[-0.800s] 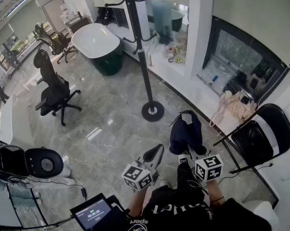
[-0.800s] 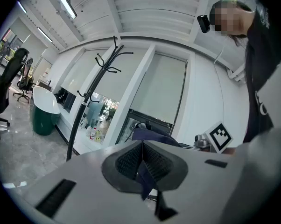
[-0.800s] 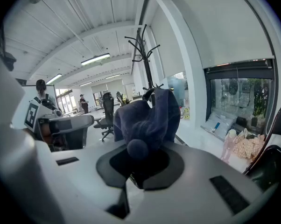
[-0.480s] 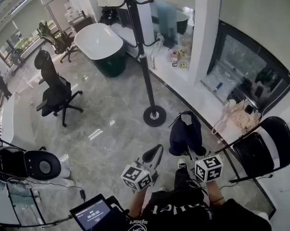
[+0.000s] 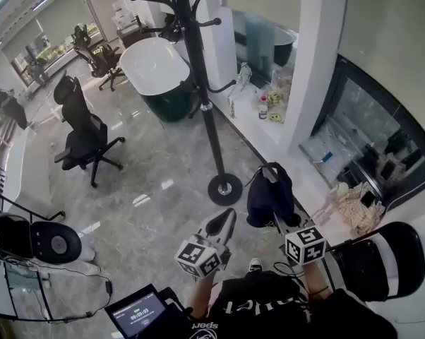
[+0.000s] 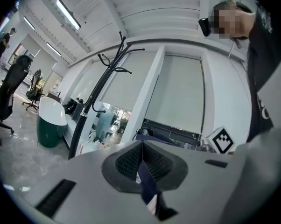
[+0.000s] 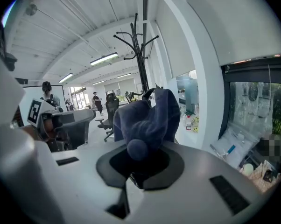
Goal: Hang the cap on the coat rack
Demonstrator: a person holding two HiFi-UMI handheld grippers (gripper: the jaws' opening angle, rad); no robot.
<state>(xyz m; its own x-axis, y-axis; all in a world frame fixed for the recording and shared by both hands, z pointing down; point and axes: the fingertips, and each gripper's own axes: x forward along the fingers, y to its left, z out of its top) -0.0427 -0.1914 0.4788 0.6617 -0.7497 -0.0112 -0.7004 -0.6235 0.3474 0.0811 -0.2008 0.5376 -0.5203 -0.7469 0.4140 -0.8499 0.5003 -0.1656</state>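
Observation:
The black coat rack (image 5: 204, 97) stands on a round base (image 5: 224, 188) on the marble floor, its curved hooks near the top of the head view. A dark blue cap (image 5: 270, 196) hangs out in front of my right gripper (image 5: 280, 222), which is shut on it; in the right gripper view the cap (image 7: 147, 118) bulges over the jaws, with the coat rack (image 7: 141, 55) behind it. My left gripper (image 5: 224, 224) is beside it on the left, shut with nothing in it. The coat rack (image 6: 91, 111) leans at the left of the left gripper view.
A black office chair (image 5: 82, 129) stands at the left and a white and green bathtub (image 5: 159, 73) behind the rack. A white pillar (image 5: 318, 62) and a low ledge with bottles (image 5: 265, 108) lie to the right. A black folding chair (image 5: 378, 256) is at my right.
The rack's base has come nearer to the grippers and more of its hooks show at the top. Both grippers keep their pose, the cap still held in the right one.

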